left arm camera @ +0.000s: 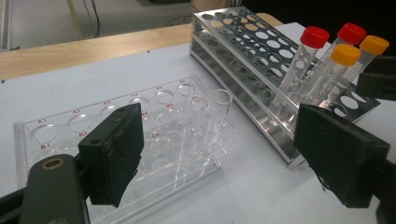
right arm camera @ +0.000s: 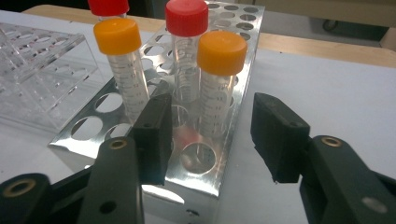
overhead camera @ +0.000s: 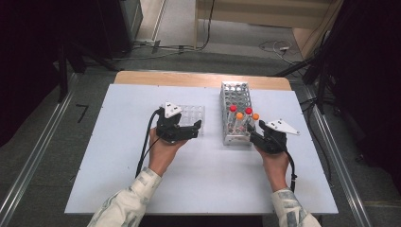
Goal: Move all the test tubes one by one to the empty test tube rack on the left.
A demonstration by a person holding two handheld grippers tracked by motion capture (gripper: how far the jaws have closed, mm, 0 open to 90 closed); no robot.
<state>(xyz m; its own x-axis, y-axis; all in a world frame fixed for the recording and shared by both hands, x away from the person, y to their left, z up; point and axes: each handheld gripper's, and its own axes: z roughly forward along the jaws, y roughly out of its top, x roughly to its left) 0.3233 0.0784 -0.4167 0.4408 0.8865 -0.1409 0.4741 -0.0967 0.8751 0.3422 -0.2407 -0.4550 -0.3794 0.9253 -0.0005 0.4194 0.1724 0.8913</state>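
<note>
Tubes (right arm camera: pixel 215 84) with red and orange caps are standing in the metal rack (overhead camera: pixel 235 101) near the table's (overhead camera: pixel 118 189) right edge. Right gripper (right arm camera: pixel 210 135) is gaping beside 1; bumping could tip it.

Each claw, left (overhead camera: pixel 193 126) and right (overhead camera: pixel 253 136), is black with 2 flat rectangular jaws, brass-ringed pivot holes, a grey 3-cornered top plate and 1 trailing black cable. Both sleeves carry a pale patterned fabric.
</note>
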